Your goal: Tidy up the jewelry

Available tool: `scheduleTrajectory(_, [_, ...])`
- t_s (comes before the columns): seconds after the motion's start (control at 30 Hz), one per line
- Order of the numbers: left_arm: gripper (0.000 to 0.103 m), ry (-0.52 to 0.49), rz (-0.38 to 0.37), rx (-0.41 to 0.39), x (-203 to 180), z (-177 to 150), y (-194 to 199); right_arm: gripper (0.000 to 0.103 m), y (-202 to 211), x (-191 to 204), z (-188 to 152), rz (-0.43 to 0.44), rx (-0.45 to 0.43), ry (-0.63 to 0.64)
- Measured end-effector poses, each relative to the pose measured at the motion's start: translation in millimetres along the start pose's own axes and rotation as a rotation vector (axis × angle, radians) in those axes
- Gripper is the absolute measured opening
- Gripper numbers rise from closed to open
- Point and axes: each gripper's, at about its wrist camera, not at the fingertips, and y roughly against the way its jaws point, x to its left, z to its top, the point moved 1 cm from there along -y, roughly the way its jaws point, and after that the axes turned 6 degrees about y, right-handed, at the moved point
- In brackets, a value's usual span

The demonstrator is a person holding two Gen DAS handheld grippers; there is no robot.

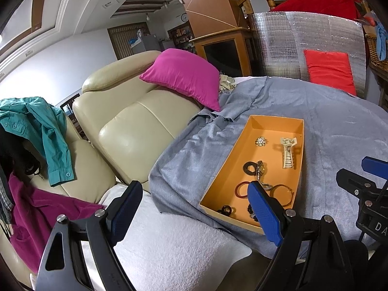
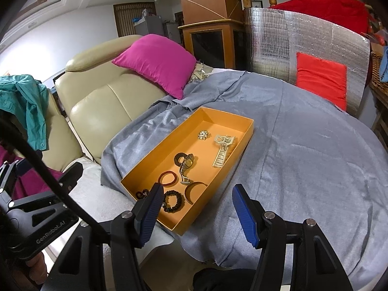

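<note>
An orange tray (image 1: pixel 219 177) (image 2: pixel 150 160) lies on a grey cloth and holds several pieces: a beige hair claw (image 1: pixel 288 151) (image 2: pixel 223 151), a gold brooch (image 1: pixel 261 141) (image 2: pixel 202 135), a gold watch (image 2: pixel 187 166), a red hair tie (image 2: pixel 168 178), a brown bangle (image 2: pixel 194 190) and a black scrunchie (image 2: pixel 173 201). My left gripper (image 1: pixel 194 195) is open and empty, hovering over the tray's near left corner. My right gripper (image 2: pixel 197 194) is open and empty, above the tray's near end. The right gripper also shows in the left wrist view (image 1: pixel 363 186).
The grey cloth (image 2: pixel 303 150) covers a round table. A cream leather sofa (image 1: pixel 121 126) stands to the left with a magenta cushion (image 1: pixel 184 77), a teal shirt (image 1: pixel 46 135) and a white towel (image 1: pixel 174 242). A silver foil panel (image 2: pixel 303 48) with a red cushion (image 2: pixel 320 80) stands behind.
</note>
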Motion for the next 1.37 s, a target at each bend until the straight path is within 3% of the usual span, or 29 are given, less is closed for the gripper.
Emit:
scheduleTrajectory(1.27, [0.089,-0.011,0.020,-0.002,9.1,0.5,-18.1,0.063,-25.5,12.8,4.8,0.019,0.024,0.009])
scheduleTrajectory(1.37, [0.088,-0.017,0.004,0.033,3.7,-1.7,-25.8,0.063,-28.6,8.6,4.7,0.024,0.030,0.004])
